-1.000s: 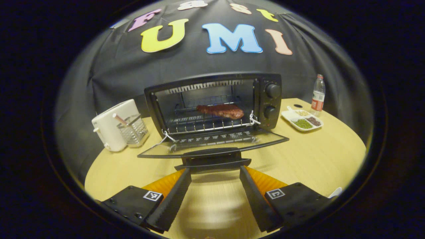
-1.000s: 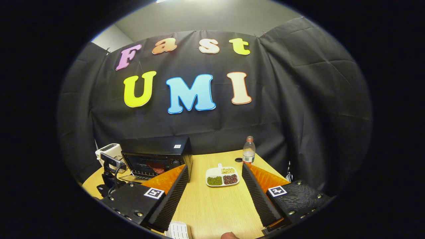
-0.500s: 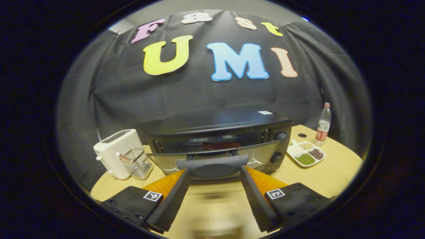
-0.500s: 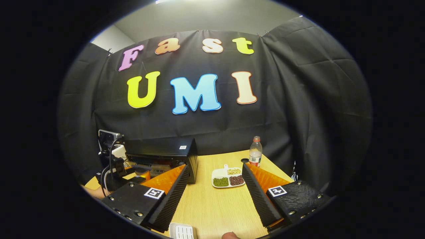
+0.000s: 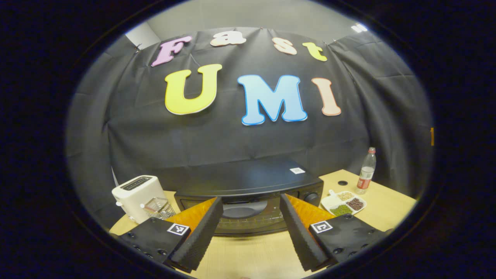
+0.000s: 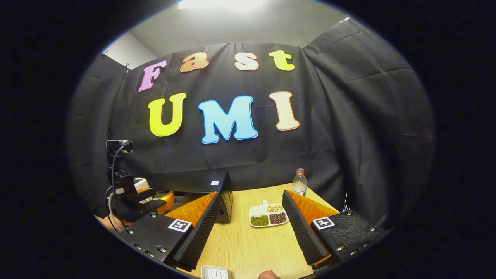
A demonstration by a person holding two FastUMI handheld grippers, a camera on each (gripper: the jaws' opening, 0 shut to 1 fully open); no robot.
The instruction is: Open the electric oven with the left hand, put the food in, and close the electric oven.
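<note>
Since a second ago the black electric oven's (image 5: 248,186) glass door has swung from flat open to upright, its handle (image 5: 242,211) between the left gripper's (image 5: 248,232) spread, untouching fingers. Food now sits hidden inside. Right gripper (image 6: 248,228) hangs open over the wooden table (image 6: 252,248); little seems left.

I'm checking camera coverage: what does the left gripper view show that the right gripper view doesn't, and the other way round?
Left gripper view: the oven door, shut, face on, and a glass holder. Right gripper view: the left gripper at the oven front, and a white ridged object at the near edge. Both: the oven, divided dish, bottle and wooden table.
</note>
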